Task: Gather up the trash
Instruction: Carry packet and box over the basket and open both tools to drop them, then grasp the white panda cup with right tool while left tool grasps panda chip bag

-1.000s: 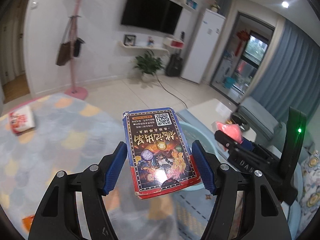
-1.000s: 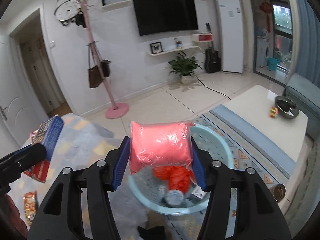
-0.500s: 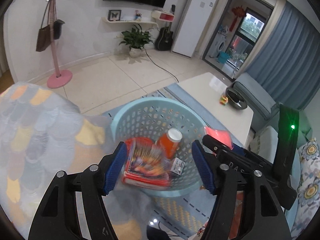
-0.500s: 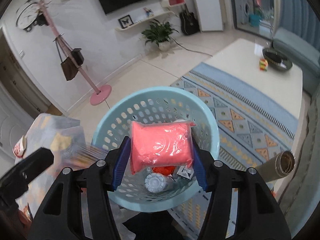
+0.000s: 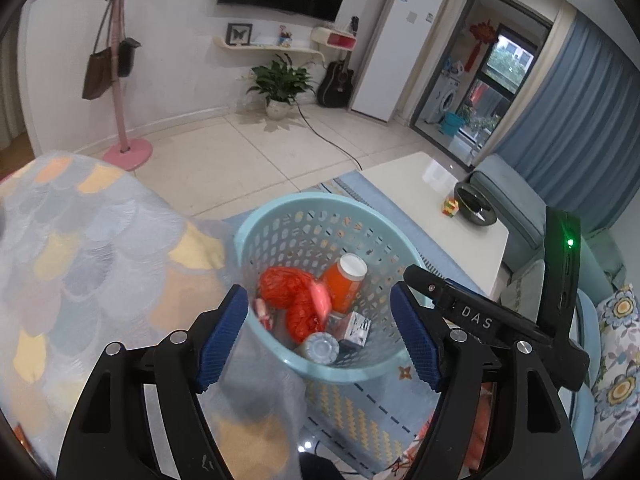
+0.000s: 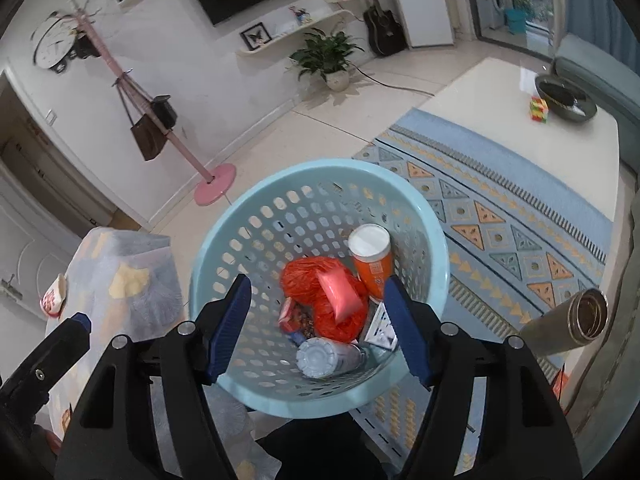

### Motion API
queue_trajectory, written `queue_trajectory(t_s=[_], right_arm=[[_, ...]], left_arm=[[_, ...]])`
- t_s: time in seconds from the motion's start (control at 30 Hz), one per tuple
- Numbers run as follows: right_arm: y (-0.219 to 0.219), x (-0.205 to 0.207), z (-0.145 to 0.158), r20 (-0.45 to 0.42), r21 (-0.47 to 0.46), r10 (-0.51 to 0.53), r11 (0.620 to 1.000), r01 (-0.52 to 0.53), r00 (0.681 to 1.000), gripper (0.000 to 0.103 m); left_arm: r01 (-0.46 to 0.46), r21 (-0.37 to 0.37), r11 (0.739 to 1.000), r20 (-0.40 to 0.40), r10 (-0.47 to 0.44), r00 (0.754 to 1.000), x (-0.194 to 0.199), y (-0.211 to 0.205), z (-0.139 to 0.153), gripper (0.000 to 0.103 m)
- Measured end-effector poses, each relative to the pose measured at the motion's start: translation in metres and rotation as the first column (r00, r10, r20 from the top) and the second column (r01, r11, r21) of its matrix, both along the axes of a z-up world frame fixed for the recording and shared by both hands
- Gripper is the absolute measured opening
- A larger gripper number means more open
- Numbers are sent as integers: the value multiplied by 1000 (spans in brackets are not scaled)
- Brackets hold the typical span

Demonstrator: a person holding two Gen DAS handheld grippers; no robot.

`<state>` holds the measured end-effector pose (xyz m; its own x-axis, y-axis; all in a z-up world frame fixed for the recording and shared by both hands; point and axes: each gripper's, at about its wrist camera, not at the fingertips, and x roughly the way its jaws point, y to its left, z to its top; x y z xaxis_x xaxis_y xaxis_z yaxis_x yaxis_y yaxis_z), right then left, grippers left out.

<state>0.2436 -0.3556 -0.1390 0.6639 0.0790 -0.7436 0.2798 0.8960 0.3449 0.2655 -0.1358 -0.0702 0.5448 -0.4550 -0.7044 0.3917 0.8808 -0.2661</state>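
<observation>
Left hand-held gripper hangs wide, nothing between its blue pads, and the right hand-held gripper is spread just as wide and bare. Straight ahead of both, just below the fingertips, sits the pale blue basket, and the trash lies in its bottom: a pink pouch on top of a crumpled red bag, an orange bottle leaning beyond them, a printed packet on the near side. That pouch looks light, soft and slick, so I'd pinch it across the middle. Out to the left of the right gripper, on the patterned surface, a red-and-white wrapper waits; flimsy stuff, so I'd take it by an edge.
</observation>
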Motion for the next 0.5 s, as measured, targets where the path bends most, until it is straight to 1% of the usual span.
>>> queue_trajectory(t_s=[0.13,0.2,0.3,0.37,0.4,0.5], right_arm=[[22,-7,17,45,-33,63,998,-61,997,65],[35,-10,25,64,-48,97,994,-94,993,65],[58,-16,38,91,-81,152,986,-145,984,65],[75,-22,47,110,-113,193,977,-181,975,65],[83,-25,50,117,-127,210,973,-195,971,65],[102,-31,57,134,-147,250,962,-231,959,65]], left_arm=[[-34,-7,999,37,34,999,-17,18,15,73],[-55,-11,998,54,55,997,-27,29,23,75],[-96,-14,995,84,97,992,-44,51,35,76],[-134,-10,991,99,134,986,-56,67,39,78],[-153,-8,988,104,153,983,-62,75,41,81],[-243,-8,970,104,243,965,-84,110,40,82]])
